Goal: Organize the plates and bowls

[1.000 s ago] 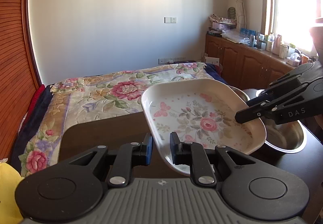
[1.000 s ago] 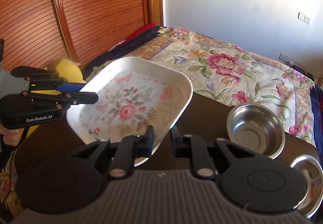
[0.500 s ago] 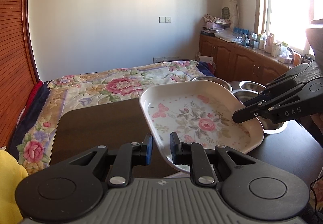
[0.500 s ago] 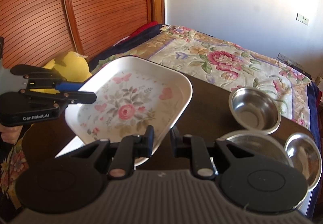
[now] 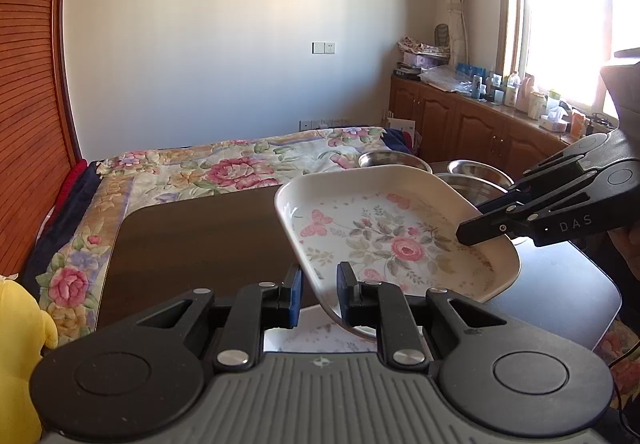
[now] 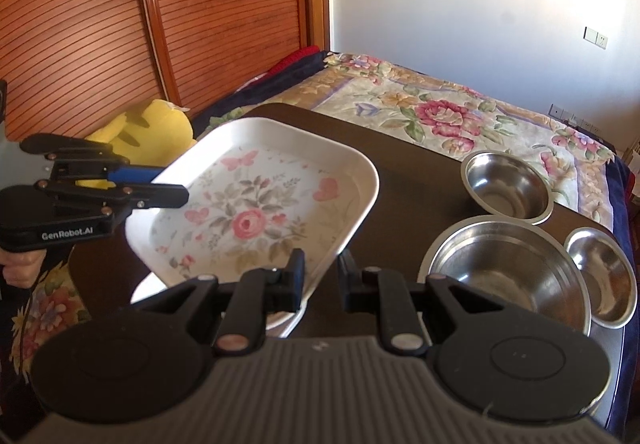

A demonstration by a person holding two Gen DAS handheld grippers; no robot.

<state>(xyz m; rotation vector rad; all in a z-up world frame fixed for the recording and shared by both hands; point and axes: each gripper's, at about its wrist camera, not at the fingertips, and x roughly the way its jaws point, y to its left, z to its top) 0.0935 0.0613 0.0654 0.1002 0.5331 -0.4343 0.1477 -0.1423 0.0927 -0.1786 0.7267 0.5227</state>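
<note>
A white rectangular floral plate (image 5: pixel 392 240) (image 6: pixel 256 215) is held in the air above the dark table, tilted. My left gripper (image 5: pixel 318 294) is shut on its near-left rim. My right gripper (image 6: pixel 320 276) is shut on the opposite rim; it also shows in the left wrist view (image 5: pixel 472 232). Another floral plate (image 5: pixel 320 336) (image 6: pixel 156 288) lies on the table under the held one, mostly hidden. Three steel bowls stand at the table's right end: a large one (image 6: pixel 508 276), a medium one (image 6: pixel 506 187) and a small one (image 6: pixel 602 276).
The dark table (image 5: pixel 200 240) stands against a bed with a floral cover (image 5: pixel 224 167). A yellow plush toy (image 6: pixel 156 131) sits beside the table. Wooden cabinets with bottles (image 5: pixel 492 123) line the window wall.
Both grippers lifted the plate higher and drew back; more of the table and all three bowls have come into view. A second plate shows beneath.
</note>
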